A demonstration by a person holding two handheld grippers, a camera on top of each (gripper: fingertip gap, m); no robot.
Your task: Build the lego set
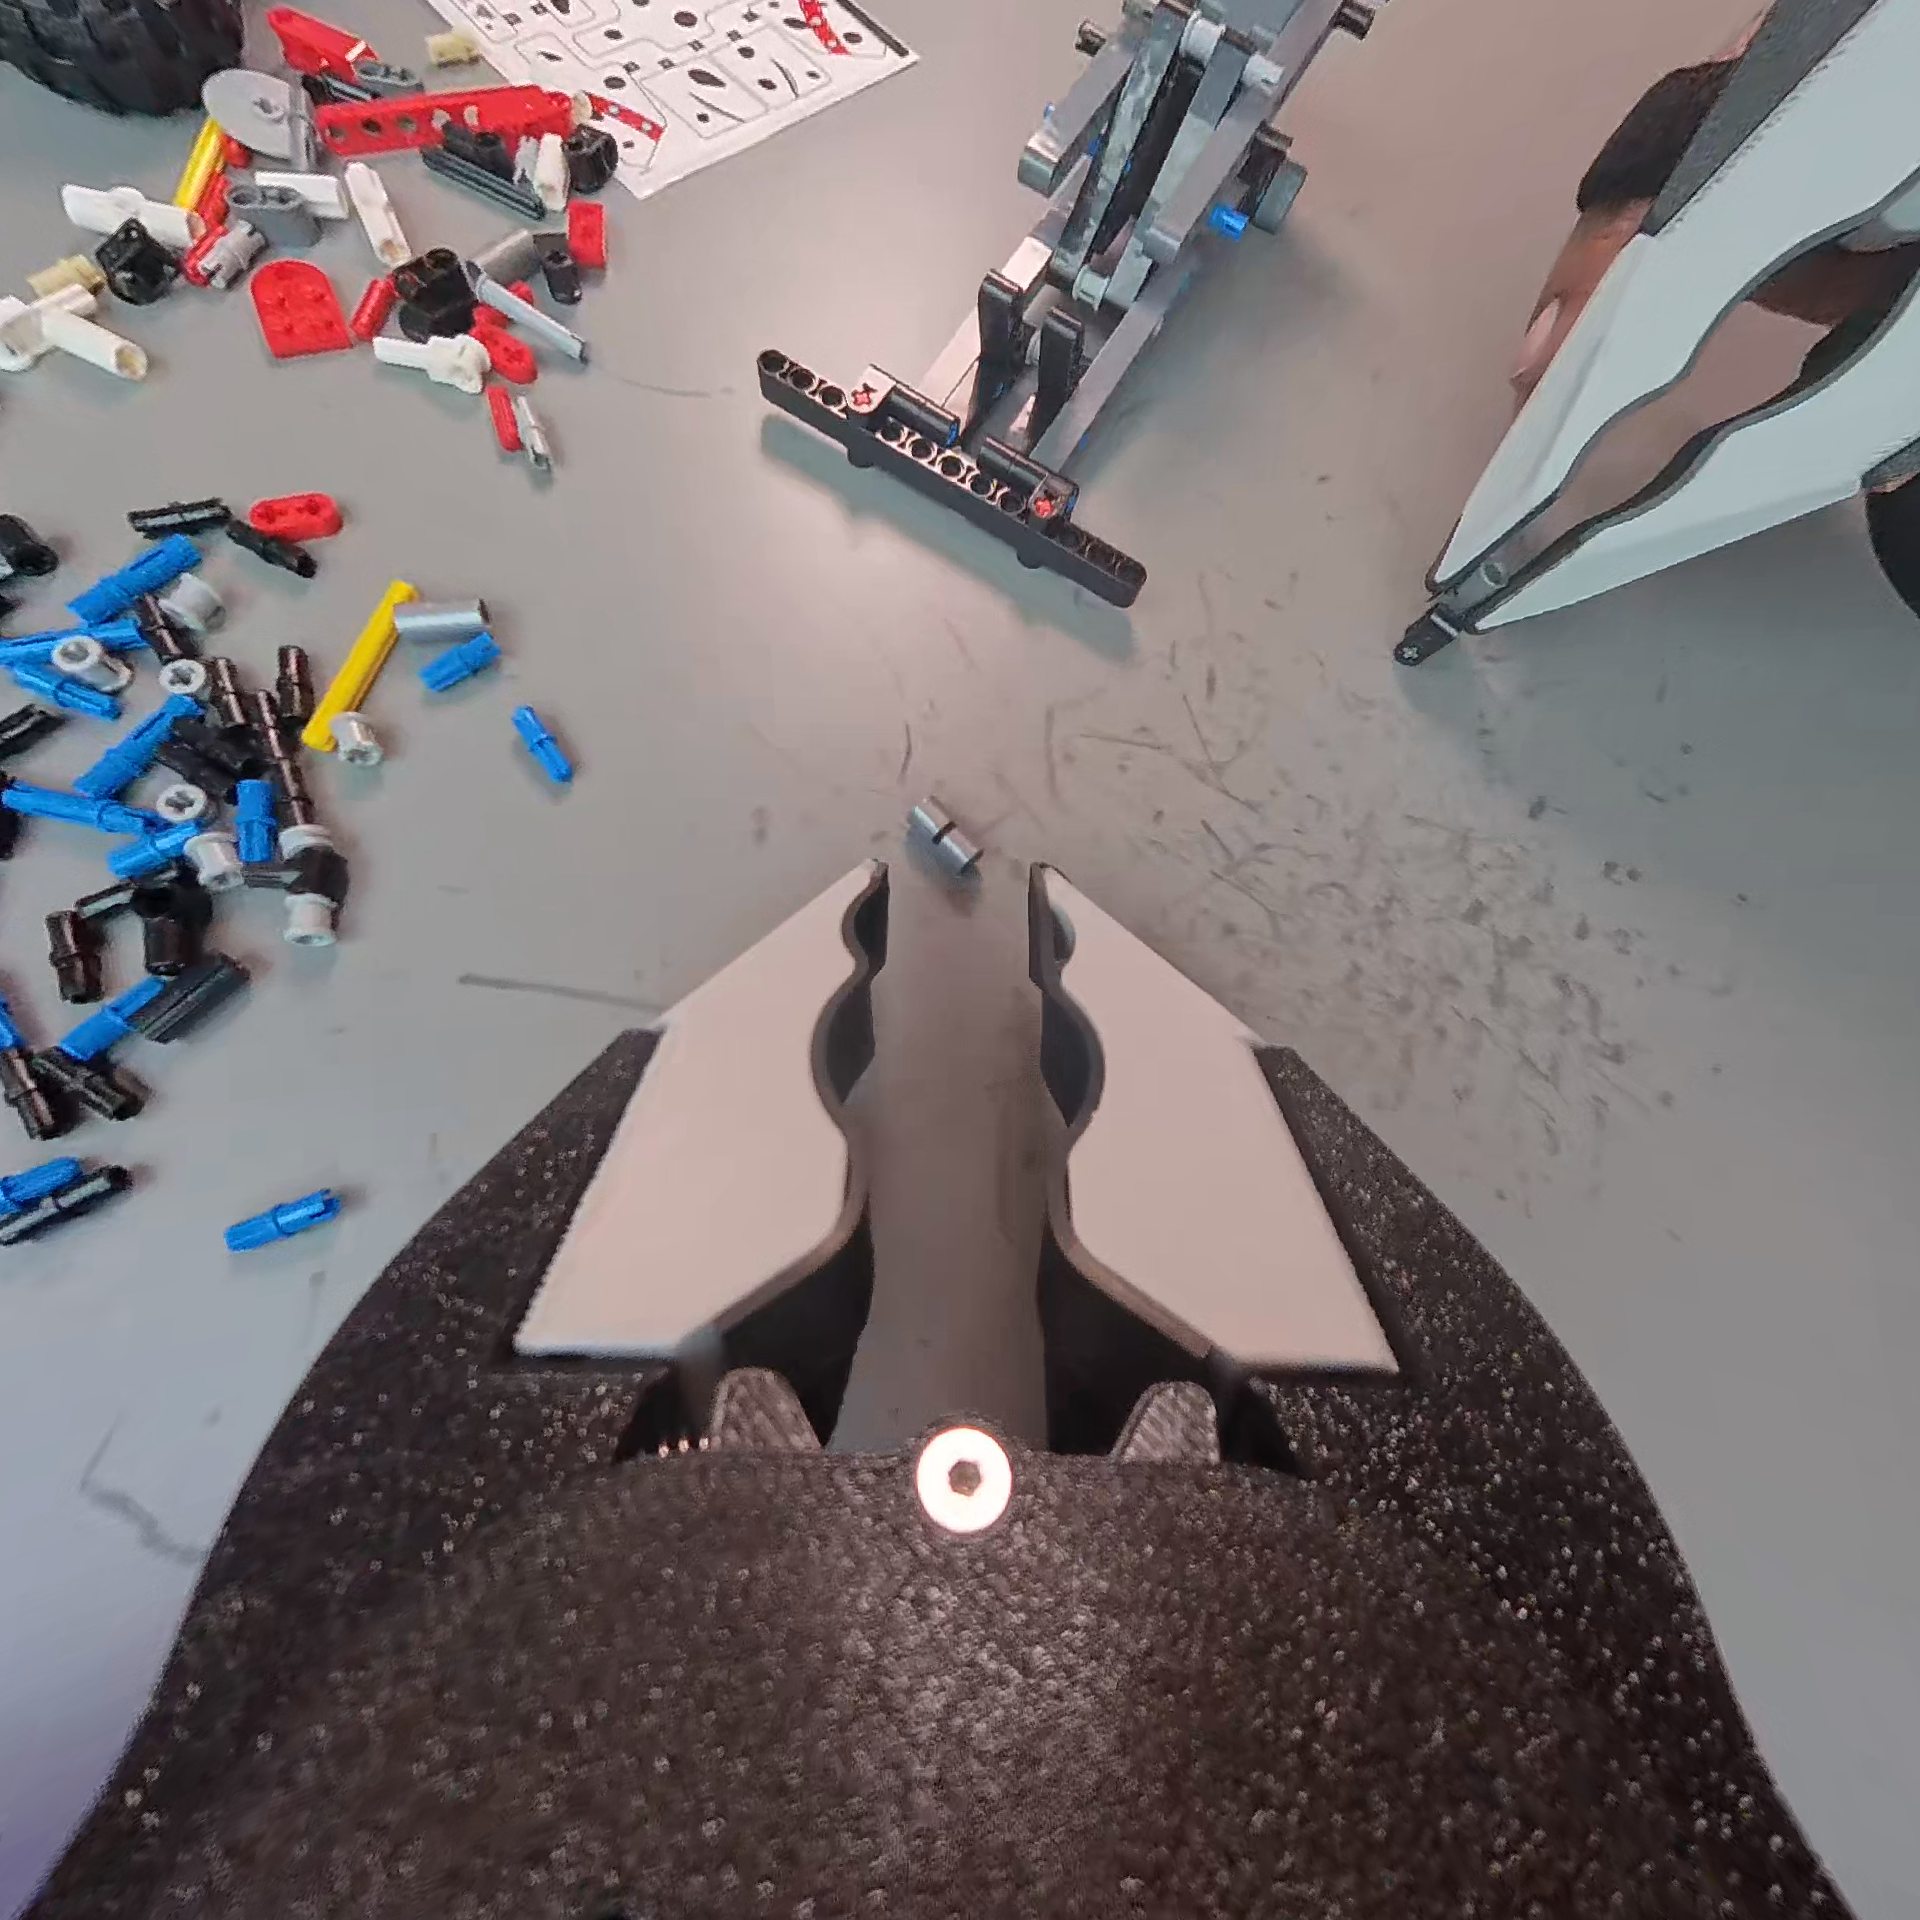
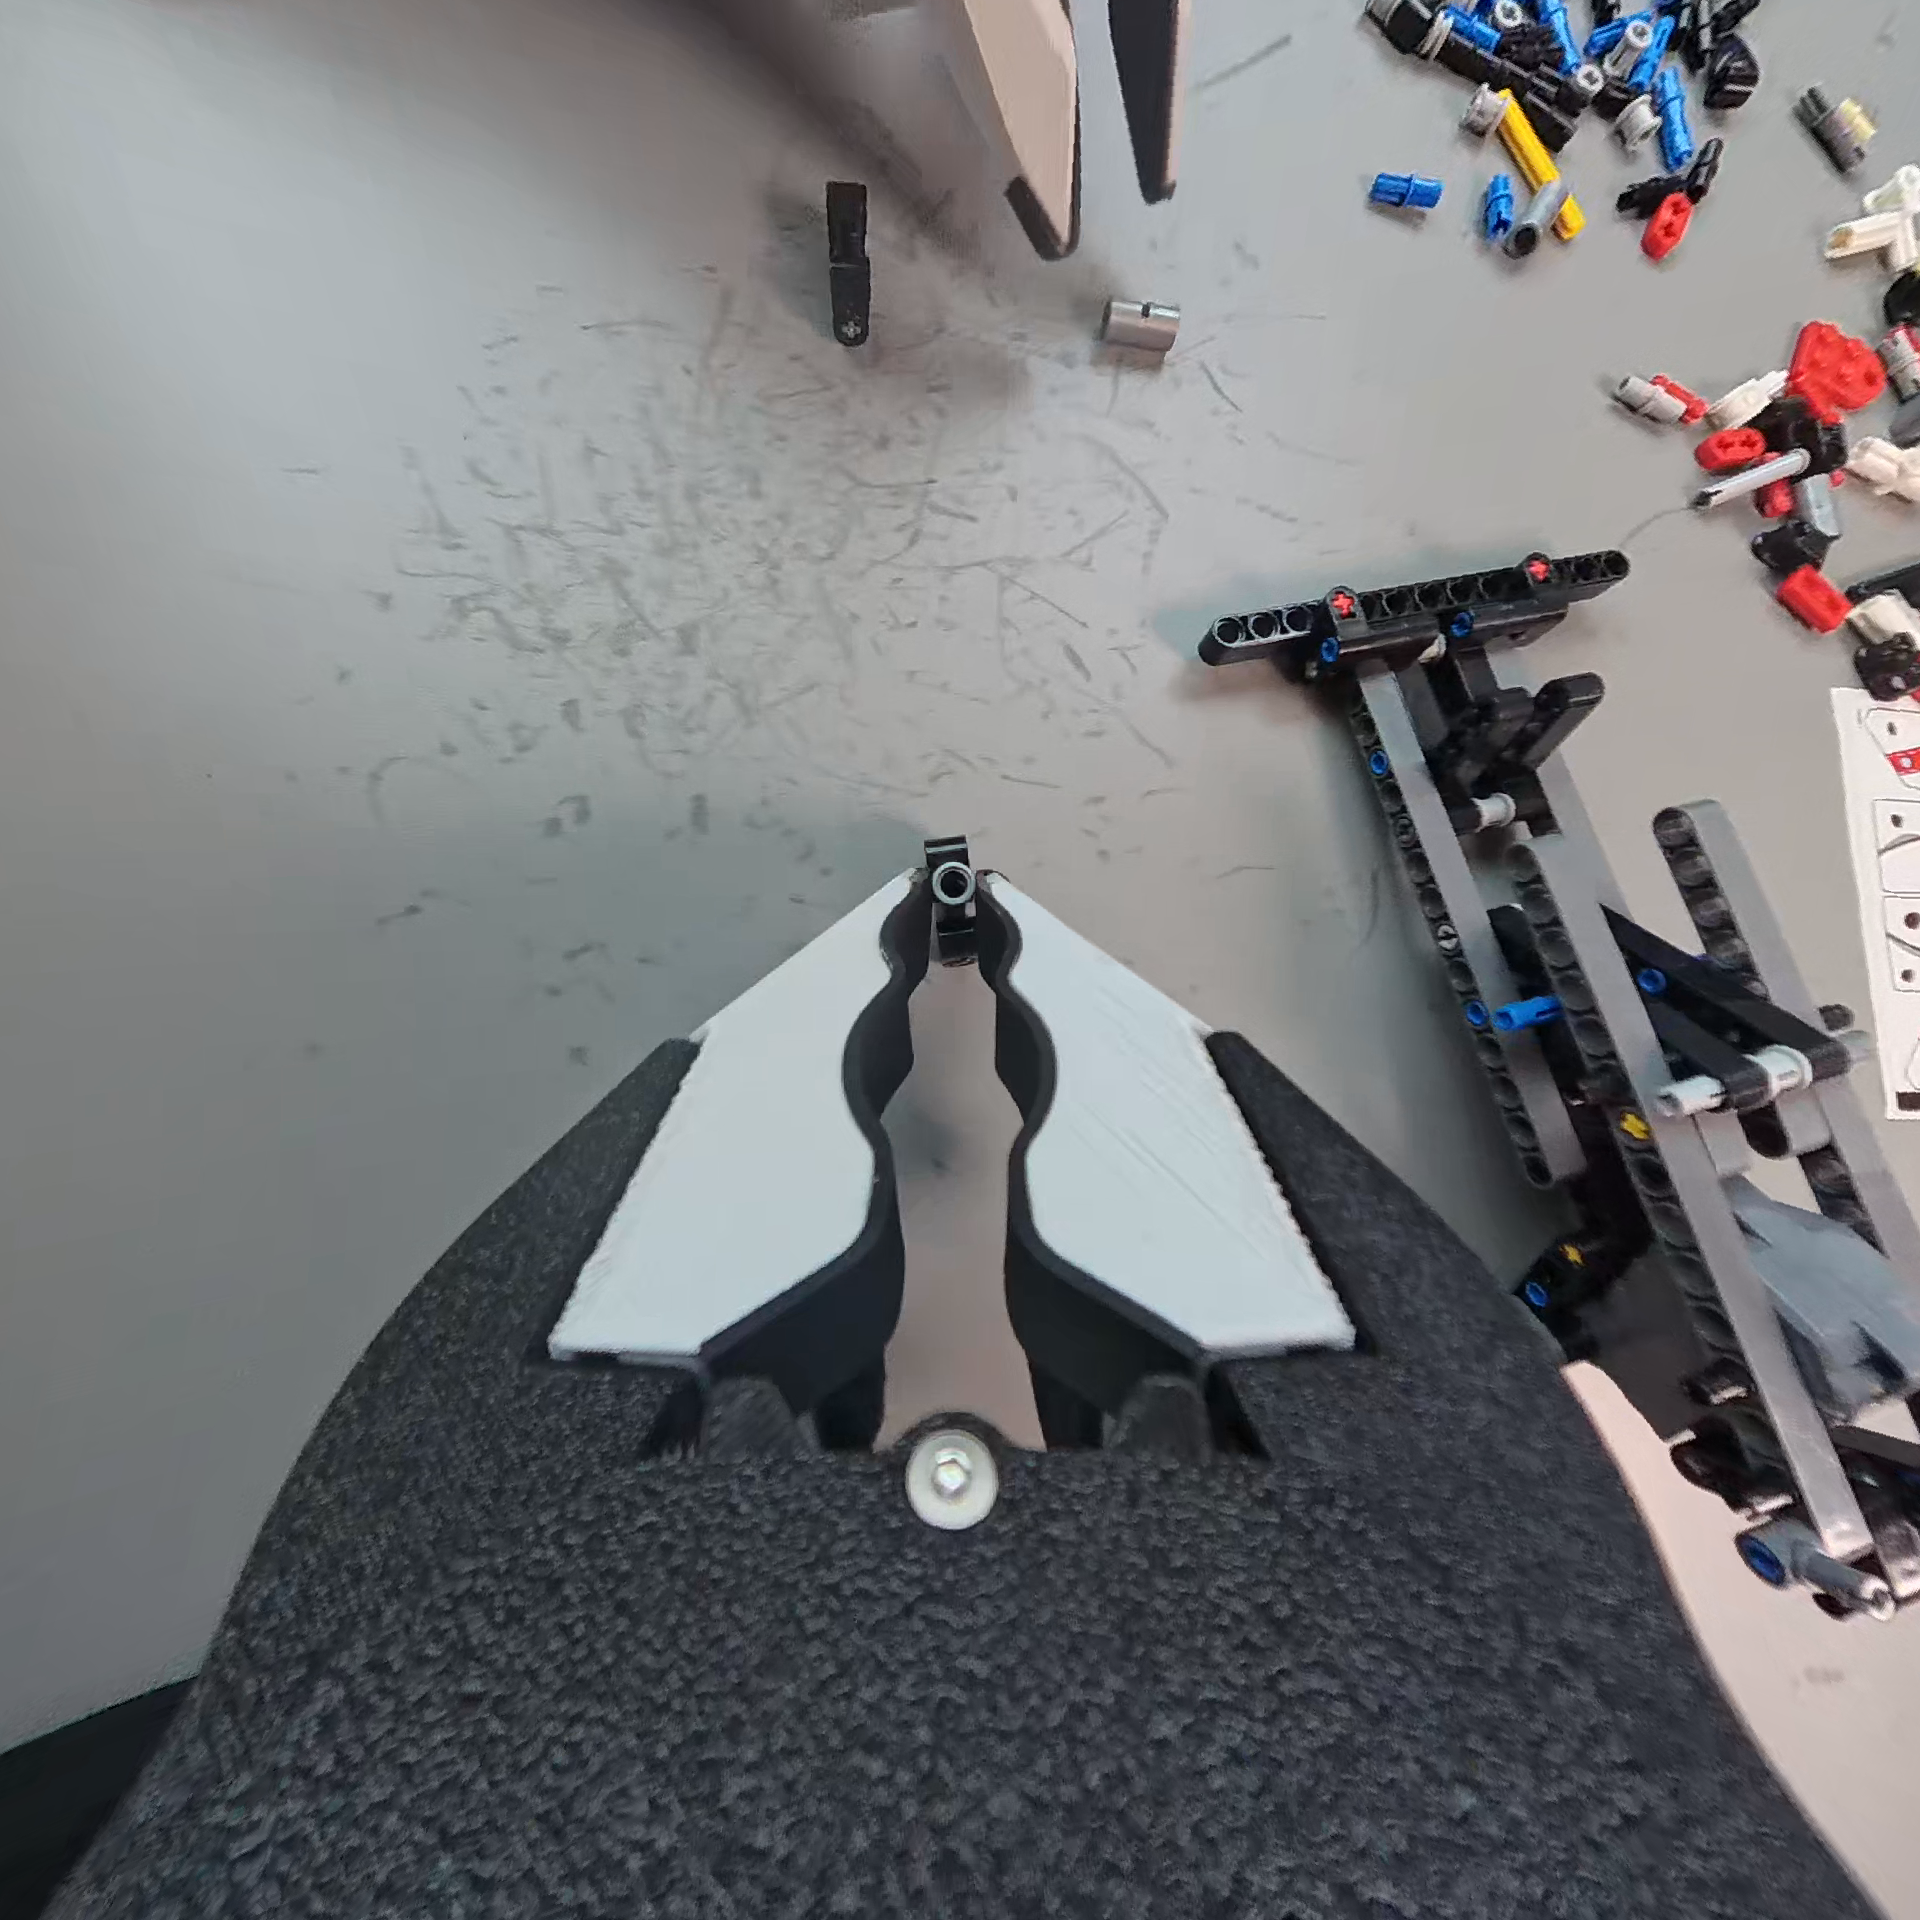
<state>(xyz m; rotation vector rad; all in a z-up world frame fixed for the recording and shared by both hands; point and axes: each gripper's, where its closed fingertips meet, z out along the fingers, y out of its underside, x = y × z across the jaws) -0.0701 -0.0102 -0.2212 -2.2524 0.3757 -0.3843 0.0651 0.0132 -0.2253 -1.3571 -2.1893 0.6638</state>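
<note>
My left gripper is open and empty, just above the table. A small grey sleeve lies on the table right in front of its fingertips; it also shows in the right wrist view. My right gripper is shut on a small black connector with a grey pin end, held above the table. In the left wrist view the right gripper sits at the far right with the black piece at its tips. The half-built black and grey frame lies beyond.
Loose red, white and black parts and blue and black pins lie to the left. A sticker sheet lies at the back. Another black connector lies on the scuffed grey table near the left gripper. The gap from one gripper's tips to the other's is roughly 15 centimeters.
</note>
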